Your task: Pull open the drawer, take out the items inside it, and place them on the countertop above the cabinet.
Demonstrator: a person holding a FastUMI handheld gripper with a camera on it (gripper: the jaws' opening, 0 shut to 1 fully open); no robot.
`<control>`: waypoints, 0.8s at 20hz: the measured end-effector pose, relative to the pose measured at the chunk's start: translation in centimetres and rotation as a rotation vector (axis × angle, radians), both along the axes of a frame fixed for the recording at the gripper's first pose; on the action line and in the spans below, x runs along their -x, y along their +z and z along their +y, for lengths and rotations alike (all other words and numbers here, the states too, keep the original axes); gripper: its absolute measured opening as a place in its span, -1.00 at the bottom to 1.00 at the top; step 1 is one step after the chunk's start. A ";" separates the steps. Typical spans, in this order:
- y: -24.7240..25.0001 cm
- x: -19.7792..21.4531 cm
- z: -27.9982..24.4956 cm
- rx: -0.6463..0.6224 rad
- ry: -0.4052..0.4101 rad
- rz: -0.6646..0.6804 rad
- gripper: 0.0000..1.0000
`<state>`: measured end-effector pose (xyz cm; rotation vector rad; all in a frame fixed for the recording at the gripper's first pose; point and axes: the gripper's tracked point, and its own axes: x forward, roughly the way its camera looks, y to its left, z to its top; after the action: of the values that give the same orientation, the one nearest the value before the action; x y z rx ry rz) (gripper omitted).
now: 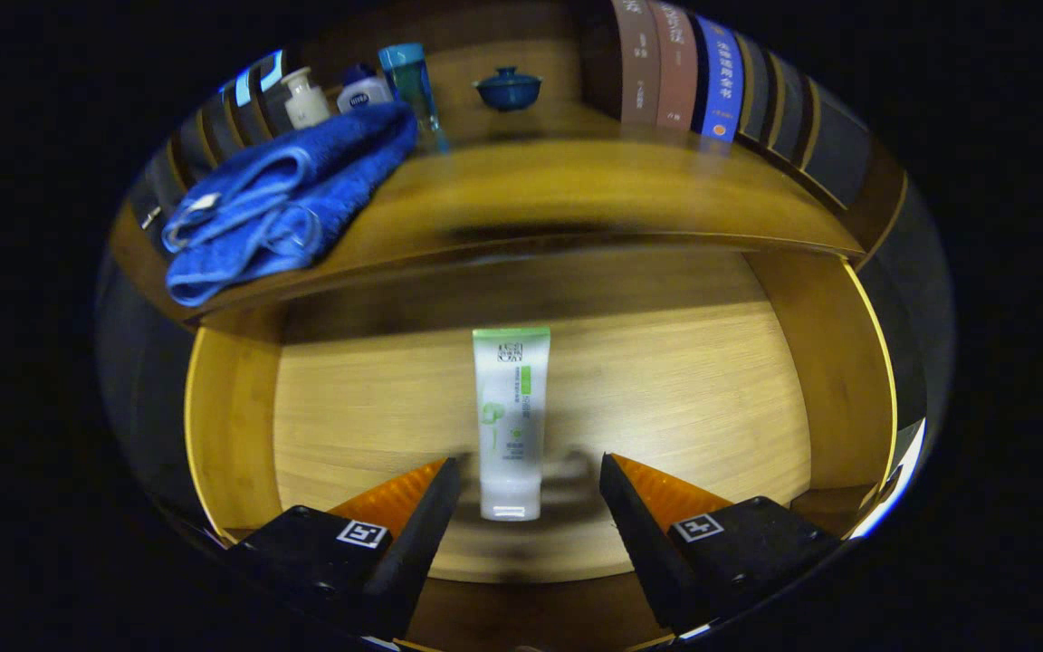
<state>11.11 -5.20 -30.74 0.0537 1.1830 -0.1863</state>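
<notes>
The wooden drawer is pulled open below me. On its floor lies a white tube with a green end, its cap end towards me. My gripper hangs open over the drawer, and the tube's cap end lies between the two fingertips, with a gap on each side. A folded blue towel rests on the left part of the countertop above the drawer.
At the back of the countertop stand a white bottle, a small white jar, a tall teal bottle and a blue lidded bowl. A row of books stands at the back right.
</notes>
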 end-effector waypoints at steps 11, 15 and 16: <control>-3.1 0.2 0.5 0.009 0.030 0.125 0.29; -2.2 0.2 0.6 0.020 0.077 0.098 -0.10; -2.4 0.2 0.5 0.013 0.089 0.096 -0.15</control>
<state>10.87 -4.71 -33.17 -0.0197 1.2767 -0.1188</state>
